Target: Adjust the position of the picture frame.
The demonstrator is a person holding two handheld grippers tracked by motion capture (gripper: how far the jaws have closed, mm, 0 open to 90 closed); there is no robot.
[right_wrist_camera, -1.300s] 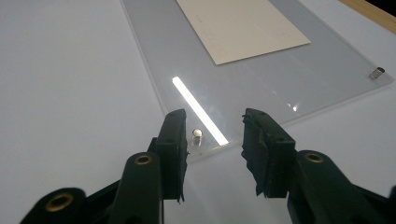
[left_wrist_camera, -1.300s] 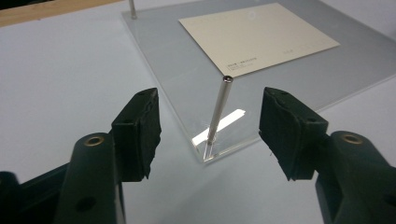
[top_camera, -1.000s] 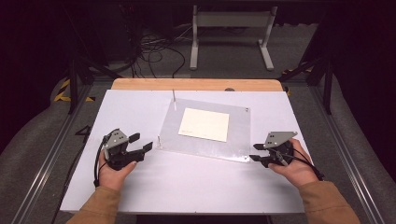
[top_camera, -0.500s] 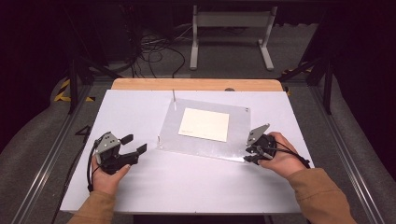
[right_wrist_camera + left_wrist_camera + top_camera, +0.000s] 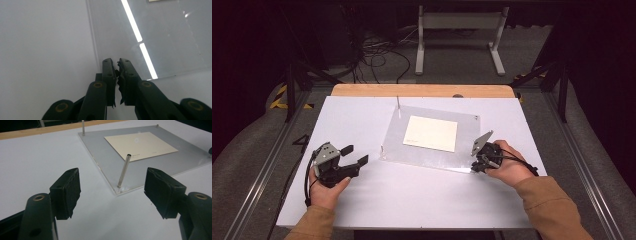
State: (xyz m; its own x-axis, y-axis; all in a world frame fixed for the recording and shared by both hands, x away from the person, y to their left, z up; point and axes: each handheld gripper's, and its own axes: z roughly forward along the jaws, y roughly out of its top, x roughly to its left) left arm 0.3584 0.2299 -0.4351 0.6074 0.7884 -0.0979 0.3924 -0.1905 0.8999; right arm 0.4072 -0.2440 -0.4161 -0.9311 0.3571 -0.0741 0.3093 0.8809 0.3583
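Observation:
A clear plastic plate (image 5: 432,156) lies on the white table top (image 5: 412,200), with a cream card (image 5: 430,133) on it. A thin metal post (image 5: 124,170) stands at the plate's (image 5: 155,162) near left corner. My left gripper (image 5: 355,154) rests just left of that corner. Its jaws (image 5: 112,192) are open, have just widened slightly, and frame the post without touching it. My right gripper (image 5: 475,167) sits at the plate's near right corner. Its jaws (image 5: 117,61) have just been closing and now stand shut over the plate's (image 5: 162,37) edge, with nothing visible between them.
A taller post (image 5: 398,102) rises at the plate's far left corner. A wooden strip (image 5: 422,90) borders the table's far edge. Beyond it on the floor are a metal stand (image 5: 457,30) and loose cables (image 5: 377,55). Dark rails run along both table sides.
My right hand has slid left to the plate's near right corner and its jaws have closed. The left gripper has barely shifted.

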